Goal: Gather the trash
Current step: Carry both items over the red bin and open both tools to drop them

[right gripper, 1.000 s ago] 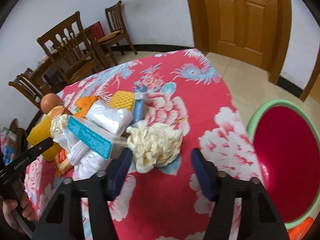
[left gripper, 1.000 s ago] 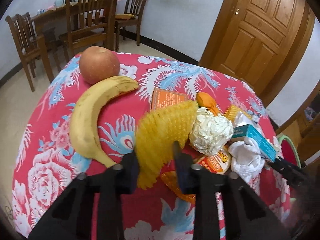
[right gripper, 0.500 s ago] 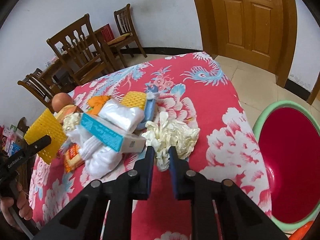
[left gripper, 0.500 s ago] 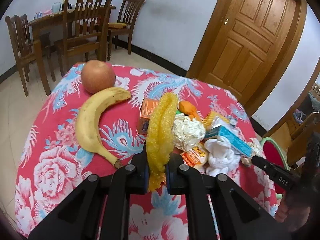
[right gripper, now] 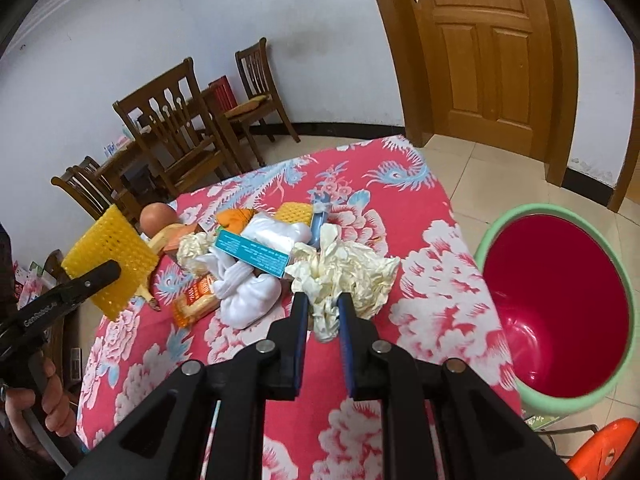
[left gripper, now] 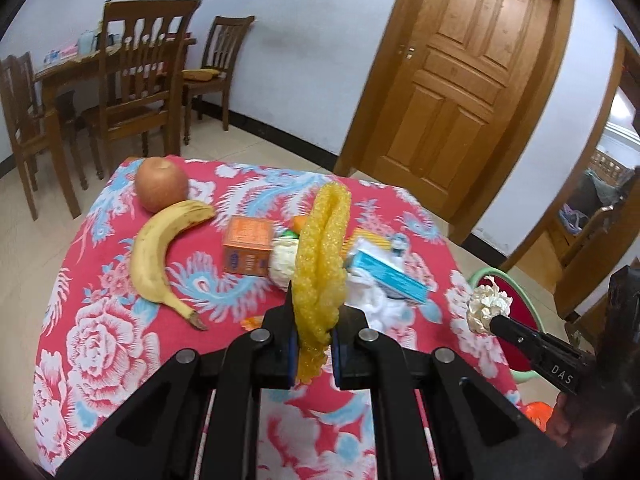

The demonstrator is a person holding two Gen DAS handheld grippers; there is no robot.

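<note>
Left hand-held gripper (left gripper: 312, 346): jaws pressed onto the lower end of the yellow foam fruit net (left gripper: 320, 264), which stands up folded between them, lifted off the surface (left gripper: 100, 340). Right hand-held gripper (right gripper: 324, 316): jaws pinched on the crumpled cream paper wad (right gripper: 344, 276), also raised, with its loose folds spread above the fingertips.

Progress: 2 pieces of trash are in hand and none is binned yet. The red bin with green rim (right gripper: 560, 304) stands on the floor just beside the right edge of the surface, and what shows of its inside looks empty (the near wall hides part of the bottom).

Left on the surface, bunched near the middle: teal carton (right gripper: 252, 252), white crumpled cloth or tissue (right gripper: 248, 292), orange snack wrapper (right gripper: 196, 300), orange box (left gripper: 248, 246), a second pale wad (left gripper: 282, 262), a second yellow foam piece (right gripper: 294, 213), an orange scrap (right gripper: 236, 218) and a blue item too blurred to name. The banana (left gripper: 156, 252) and apple (left gripper: 161, 185) lie apart toward the left; I judge these are not trash.

Change from 1 second ago: both hand-held grippers were then spread, the left straddling the foam net as it lay flat against the pile, the right straddling the cream wad resting on the surface. By half a second ago both had closed. Now both items are clear of the pile and carried higher, the wad toward the bin side.
</note>
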